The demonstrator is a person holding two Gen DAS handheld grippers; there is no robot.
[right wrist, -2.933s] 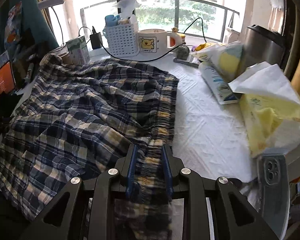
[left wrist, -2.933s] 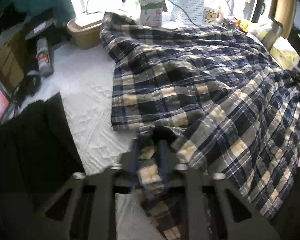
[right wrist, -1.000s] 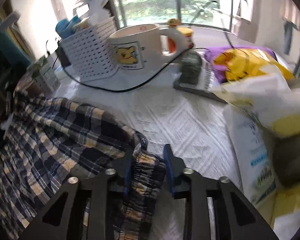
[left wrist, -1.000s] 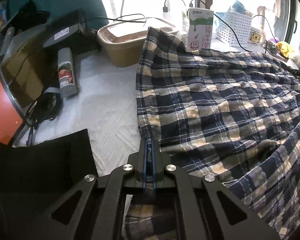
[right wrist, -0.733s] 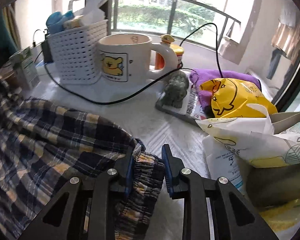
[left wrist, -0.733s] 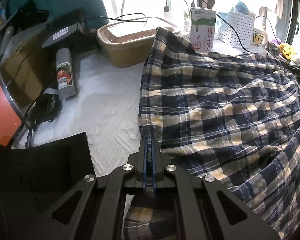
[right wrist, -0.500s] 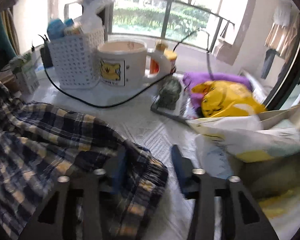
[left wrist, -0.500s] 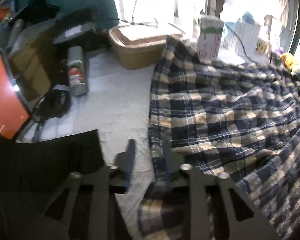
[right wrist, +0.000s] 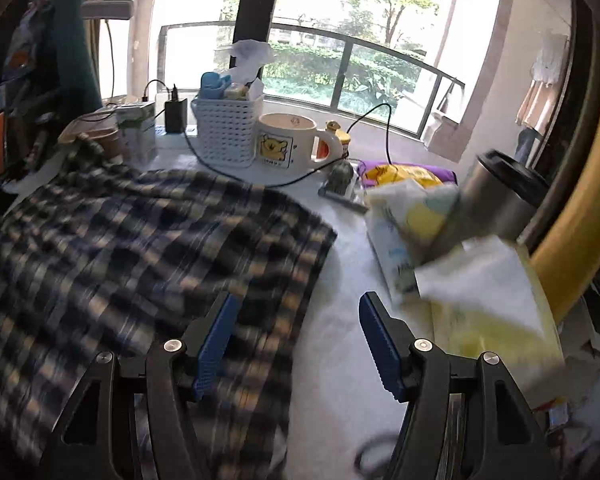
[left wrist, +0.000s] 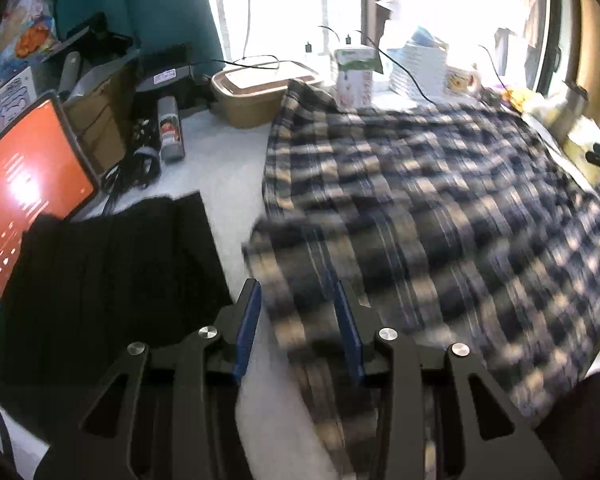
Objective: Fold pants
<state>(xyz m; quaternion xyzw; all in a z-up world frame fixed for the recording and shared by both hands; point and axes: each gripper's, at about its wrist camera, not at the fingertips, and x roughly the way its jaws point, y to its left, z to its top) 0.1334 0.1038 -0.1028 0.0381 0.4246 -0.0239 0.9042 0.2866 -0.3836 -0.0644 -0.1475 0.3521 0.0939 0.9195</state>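
The blue-and-cream plaid pants (left wrist: 420,208) lie spread over the white table cover (left wrist: 228,168), blurred by motion. My left gripper (left wrist: 296,296) hovers above their near-left corner. Its jaws are opening, and the cloth lies loose below and between them, with no pad pressing on it. In the right wrist view the pants (right wrist: 140,232) fill the left half. My right gripper (right wrist: 299,304) stands over their right edge. Its jaws are opening wide, the left finger over the cloth and the right one over bare table cover (right wrist: 340,340).
Left of the pants lie a folded black cloth (left wrist: 112,272), an orange-screen tablet (left wrist: 24,176), a spray can (left wrist: 170,128) and a beige box (left wrist: 256,96). At the back stand a white basket (right wrist: 228,132) and a mug (right wrist: 288,140). A steel tumbler (right wrist: 496,200) and tissue packs (right wrist: 480,300) crowd the right.
Both grippers have let go of the pants' edge, opened their jaws and drawn back and up. The pants have dropped flat onto the table.
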